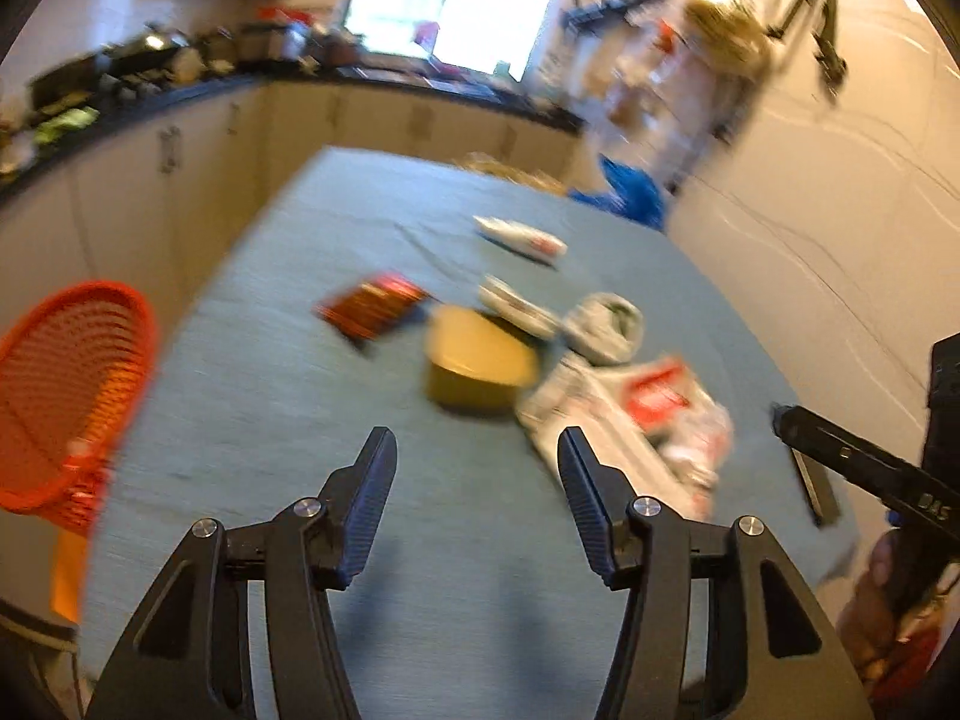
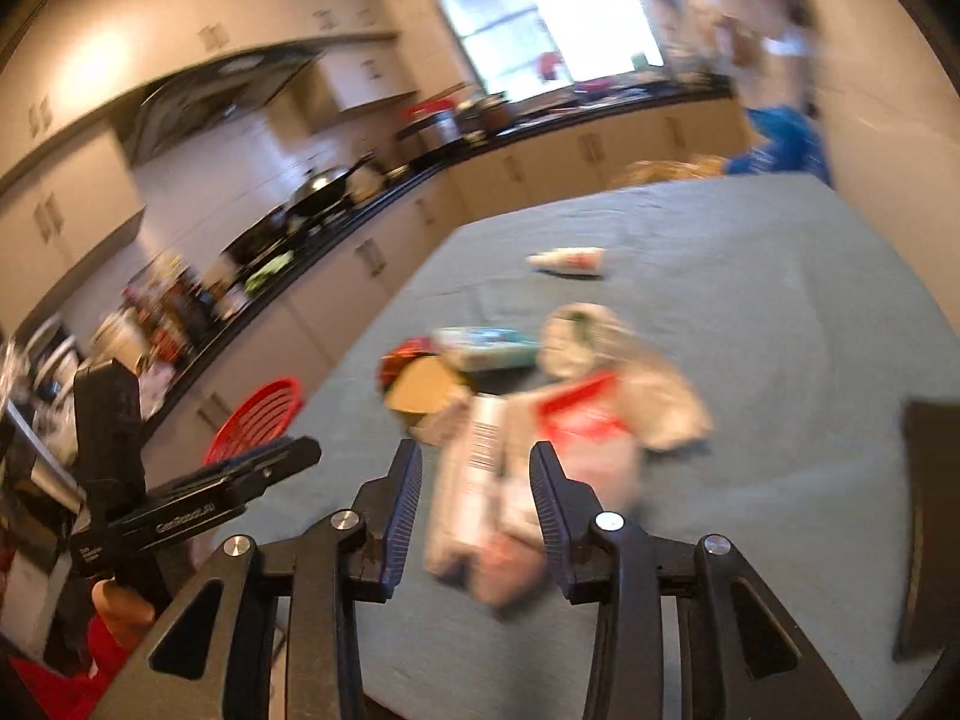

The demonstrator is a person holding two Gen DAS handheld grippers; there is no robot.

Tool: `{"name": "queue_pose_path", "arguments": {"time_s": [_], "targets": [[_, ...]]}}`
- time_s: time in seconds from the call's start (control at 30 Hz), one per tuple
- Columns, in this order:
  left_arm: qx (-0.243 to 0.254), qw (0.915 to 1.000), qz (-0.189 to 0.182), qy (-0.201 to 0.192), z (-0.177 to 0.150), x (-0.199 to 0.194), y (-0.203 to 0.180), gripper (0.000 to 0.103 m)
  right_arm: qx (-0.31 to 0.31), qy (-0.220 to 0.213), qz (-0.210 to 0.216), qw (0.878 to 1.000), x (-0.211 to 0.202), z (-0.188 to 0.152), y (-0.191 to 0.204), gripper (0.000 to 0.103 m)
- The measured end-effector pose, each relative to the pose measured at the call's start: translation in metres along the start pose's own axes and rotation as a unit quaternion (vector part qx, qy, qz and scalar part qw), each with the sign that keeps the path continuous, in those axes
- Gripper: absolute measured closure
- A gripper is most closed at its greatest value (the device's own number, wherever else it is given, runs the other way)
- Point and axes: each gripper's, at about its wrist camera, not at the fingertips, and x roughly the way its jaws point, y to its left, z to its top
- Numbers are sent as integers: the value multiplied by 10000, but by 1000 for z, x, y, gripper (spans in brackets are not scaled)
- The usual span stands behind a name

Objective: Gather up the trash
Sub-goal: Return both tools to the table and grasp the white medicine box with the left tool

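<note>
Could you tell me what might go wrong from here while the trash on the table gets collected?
1. The right hand-held gripper is open near the crumpled white and red wrapper, which overlaps other litter; closing could drag neighbours along.
2. The orange basket sits off the table's edge, so carried trash could drop short.
3. Both views are blurred, so aim may be off.

Kitchen, motion-blurred. Bright window point(image 1: 456, 0) at far wall, overexposed. Cream base cabinets point(image 1: 180, 180) under dark countertop point(image 1: 150, 102), cluttered. Upper cabinets point(image 2: 198, 42) and range hood point(image 2: 204, 102) on left wall. Pale marbled wall point(image 1: 810, 210) at right. Table under grey-blue cloth point(image 1: 300, 390).
</note>
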Motion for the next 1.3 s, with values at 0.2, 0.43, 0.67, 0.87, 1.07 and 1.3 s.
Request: {"name": "queue_pose_path", "arguments": {"time_s": [0.2,0.43,0.67,0.87,1.07,1.3], "targets": [[-154,9976,-266,618,4,28,-41,39,395,-112,73,9991,-17,-7,-37,62],[-161,9937,372,1040,5,60,-69,26,554,-153,203,9981,-26,-15,-60,58],[-335,9849,758,1520,2,97,-70,25,752,-185,289,9966,-31,-16,-81,56],[-334,9871,680,1409,0,100,-67,35,771,-112,375,9963,-27,-15,-85,55],[-163,9914,453,1217,-4,85,-58,48,915,124,541,9943,-10,-19,-83,51],[248,9963,365,735,-8,62,-56,51,1042,356,745,9911,17,-20,-69,36]]}}
